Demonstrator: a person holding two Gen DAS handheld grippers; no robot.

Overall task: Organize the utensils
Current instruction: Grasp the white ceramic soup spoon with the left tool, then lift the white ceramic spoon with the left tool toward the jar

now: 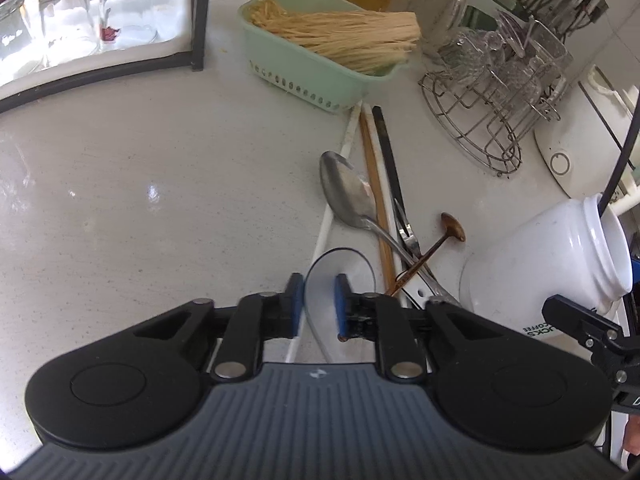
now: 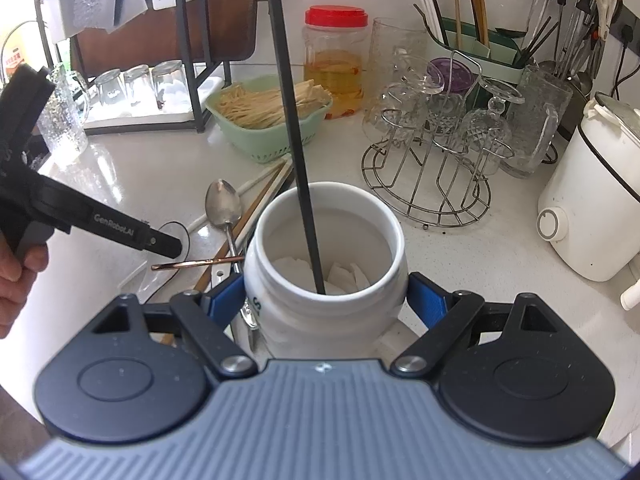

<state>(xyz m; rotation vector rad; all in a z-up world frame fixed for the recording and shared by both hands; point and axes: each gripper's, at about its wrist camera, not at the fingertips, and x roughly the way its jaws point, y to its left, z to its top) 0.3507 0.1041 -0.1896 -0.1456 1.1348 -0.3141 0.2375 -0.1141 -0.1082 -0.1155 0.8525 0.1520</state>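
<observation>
In the left wrist view, the left hand-held gripper (image 1: 318, 300) was seen low over the pale desk (image 1: 140, 200), its blue pads set a narrow gap apart with nothing pressed between them; a clear, dark-rimmed flat utensil (image 1: 340, 268) and a white chopstick (image 1: 320, 240) lay on the desk just under that gap. Ahead of it a loose heap of utensils was spread: a metal spoon (image 1: 348, 196) bowl-up, a wooden chopstick (image 1: 374, 196), a black chopstick (image 1: 390, 160) and a small copper-coloured spoon (image 1: 440, 240) laid across the others. A green basket (image 1: 320, 80) of pale sticks was placed beyond the heap, and a wire rack (image 1: 480, 132) of glasses to the right. The white jar (image 1: 552, 256) was seen tilted at the right edge. In the right wrist view, the right hand-held gripper (image 2: 326, 300) was seen clamped on the white jar (image 2: 324, 308), one blue pad pressed to each side below the rim. A black chopstick (image 2: 296, 152) was stood inside the jar, leaned against its rim. The left hand-held gripper (image 2: 176, 246) was seen at the left, held by a hand (image 2: 16, 276), its tip down by the utensil heap beside the metal spoon (image 2: 222, 204).
</observation>
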